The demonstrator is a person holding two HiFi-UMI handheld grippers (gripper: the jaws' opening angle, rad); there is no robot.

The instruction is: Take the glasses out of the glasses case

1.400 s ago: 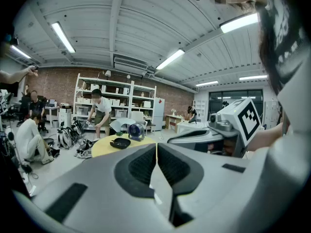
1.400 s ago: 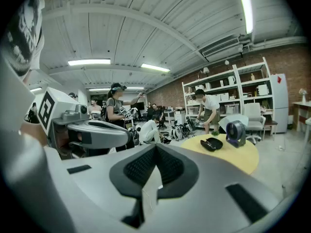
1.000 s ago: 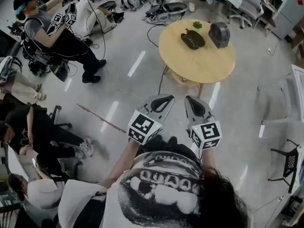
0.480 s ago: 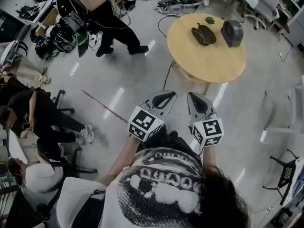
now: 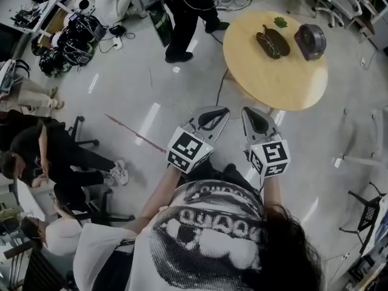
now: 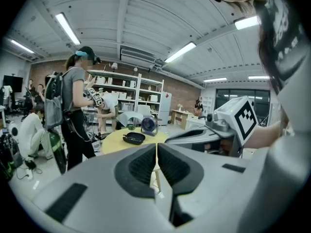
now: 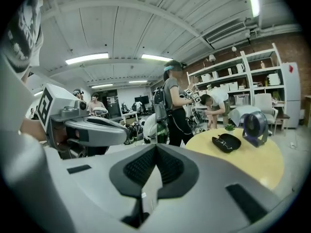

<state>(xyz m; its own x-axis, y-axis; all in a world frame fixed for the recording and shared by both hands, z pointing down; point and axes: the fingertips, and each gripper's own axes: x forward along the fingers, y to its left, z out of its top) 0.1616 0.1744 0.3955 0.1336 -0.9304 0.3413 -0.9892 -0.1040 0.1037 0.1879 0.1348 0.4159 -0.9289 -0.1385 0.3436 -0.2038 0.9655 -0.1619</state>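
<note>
The glasses case [image 5: 273, 42] lies on the round table [image 5: 274, 82]. The left gripper [image 5: 216, 115] and the right gripper [image 5: 253, 119] are well apart from this table, jaws pressed together, holding nothing.

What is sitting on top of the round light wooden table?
A dark oval glasses case, a small green plant and a round dark desk fan. What the case holds is too small to tell.
</note>
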